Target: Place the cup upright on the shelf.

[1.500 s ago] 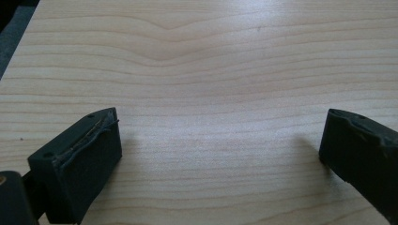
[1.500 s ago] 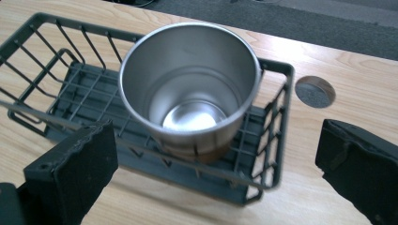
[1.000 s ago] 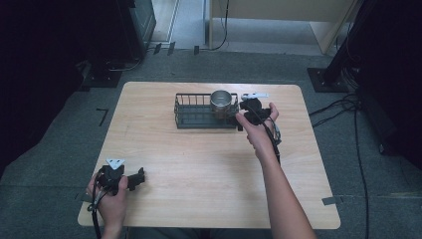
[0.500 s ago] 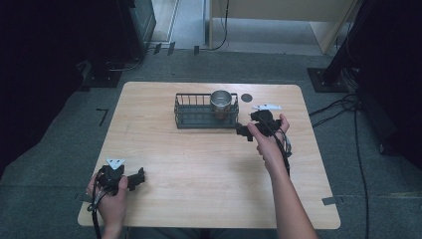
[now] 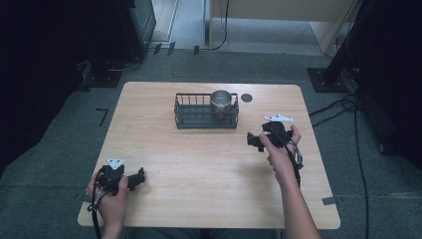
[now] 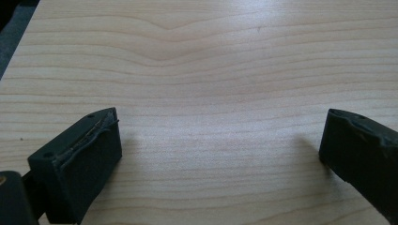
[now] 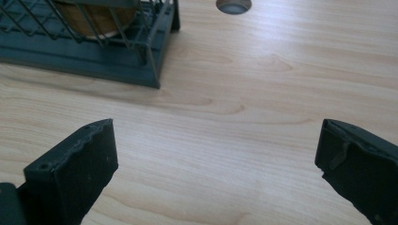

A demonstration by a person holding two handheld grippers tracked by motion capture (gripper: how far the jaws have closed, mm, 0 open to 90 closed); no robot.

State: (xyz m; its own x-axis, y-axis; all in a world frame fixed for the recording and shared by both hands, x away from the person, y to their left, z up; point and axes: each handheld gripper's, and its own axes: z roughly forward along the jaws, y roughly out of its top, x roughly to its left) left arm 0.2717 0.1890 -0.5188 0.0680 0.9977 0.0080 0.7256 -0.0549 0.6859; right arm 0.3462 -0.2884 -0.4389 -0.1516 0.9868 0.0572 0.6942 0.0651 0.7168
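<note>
A black wire basket (image 5: 205, 112) stands at the back middle of the wooden table (image 5: 209, 164). A metal cup (image 5: 221, 101) sits upright in its right end. The same basket (image 7: 89, 47) shows at the top left of the right gripper view, with the cup's base (image 7: 96, 16) behind the wires. My right gripper (image 5: 254, 140) is open over bare wood, to the right of and nearer than the basket, holding nothing. Near the front left corner, my left gripper (image 5: 141, 177) rests open and holds nothing.
A round cable hole (image 5: 246, 97) lies in the tabletop just right of the basket, and appears again as the hole (image 7: 233, 4) at the top of the right gripper view. Cables (image 5: 348, 107) run over the floor to the right of the table.
My right gripper has drawn back from the cup in the basket, moving nearer and to the right with nothing in it. The cup stays in the basket. The left gripper has not moved.
</note>
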